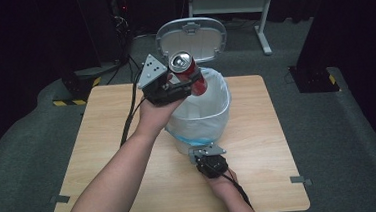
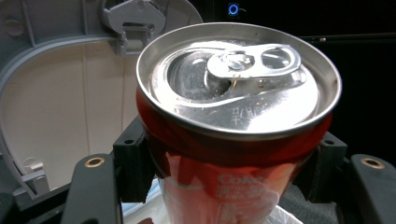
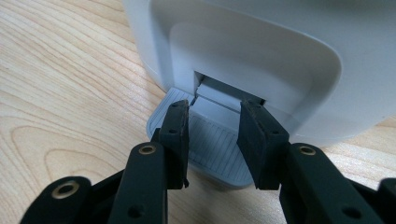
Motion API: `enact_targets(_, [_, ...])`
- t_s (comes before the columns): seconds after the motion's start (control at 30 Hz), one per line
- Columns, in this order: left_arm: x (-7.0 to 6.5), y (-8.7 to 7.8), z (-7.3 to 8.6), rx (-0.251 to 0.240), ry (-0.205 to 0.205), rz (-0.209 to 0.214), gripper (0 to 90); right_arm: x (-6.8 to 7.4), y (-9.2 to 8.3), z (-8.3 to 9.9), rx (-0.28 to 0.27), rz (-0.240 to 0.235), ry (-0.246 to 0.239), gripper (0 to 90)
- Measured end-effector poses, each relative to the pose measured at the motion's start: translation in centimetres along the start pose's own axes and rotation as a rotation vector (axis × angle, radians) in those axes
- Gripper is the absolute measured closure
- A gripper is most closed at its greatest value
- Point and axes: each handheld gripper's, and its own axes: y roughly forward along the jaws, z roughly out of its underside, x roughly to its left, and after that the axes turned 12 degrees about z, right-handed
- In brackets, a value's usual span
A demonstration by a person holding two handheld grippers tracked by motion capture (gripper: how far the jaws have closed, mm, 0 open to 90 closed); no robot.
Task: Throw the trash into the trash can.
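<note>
above the bin (image 1: pixel 199 117) on the desk (image 1: pixel 104 157), the left claw (image 1: pixel 185 88) is clamped on a red can (image 1: pixel 189 73), held tilted over the bagged opening just in front of the raised lid (image 1: pixel 191 38); the right claw (image 1: pixel 203 152) sits at the bin's near foot. in the left gripper view, the can (image 2: pixel 233 140) is squeezed between the jaws, lid (image 2: pixel 60 93) behind. in the right gripper view, the right claw (image 3: pixel 212 135), jaws partly apart and holding nothing, rests over the pedal (image 3: pixel 210 144).
</note>
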Motion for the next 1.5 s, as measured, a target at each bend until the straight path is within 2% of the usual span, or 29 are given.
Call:
enact_targets(0.1, [0.0,0.3,0.0,0.005,0.003,0.01,33.0,0.0,0.0,0.0,0.0,0.0,0.0,63.5])
enact_targets(0.13, [-0.1,0.3,0.0,0.016,0.008,-0.012,28.9,0.0,0.0,0.0,0.0,0.0,0.0,63.4])
enact_targets(0.17, [-0.1,0.4,0.0,0.022,0.012,-0.031,20.7,0.0,0.0,0.0,0.0,0.0,0.0,63.4])
enact_targets(0.27, [0.2,0.3,0.3,0.043,0.008,-0.034,17.2,0.0,0.0,0.0,0.0,0.0,0.0,63.4])
enact_targets(0.5, [0.4,-0.7,0.6,0.052,0.001,-0.017,17.8,0.0,0.0,0.0,-0.001,0.001,-0.004,63.3])
enact_targets(0.8, [1.0,-2.9,1.2,0.066,0.011,-0.014,21.4,0.0,0.0,0.0,0.0,0.002,-0.002,63.3])
enact_targets(0.93, [1.5,-4.3,1.4,0.063,-0.01,-0.027,22.8,0.0,0.0,0.0,0.002,-0.002,0.002,63.3])
enact_targets(1.07, [1.9,-5.6,1.7,0.061,-0.011,-0.038,23.1,0.0,0.0,0.0,0.002,-0.001,0.0,63.3])
enact_targets(1.5, [2.9,-9.0,4.1,0.105,-0.026,-0.084,23.8,0.0,0.0,0.0,0.004,0.0,-0.001,63.4])
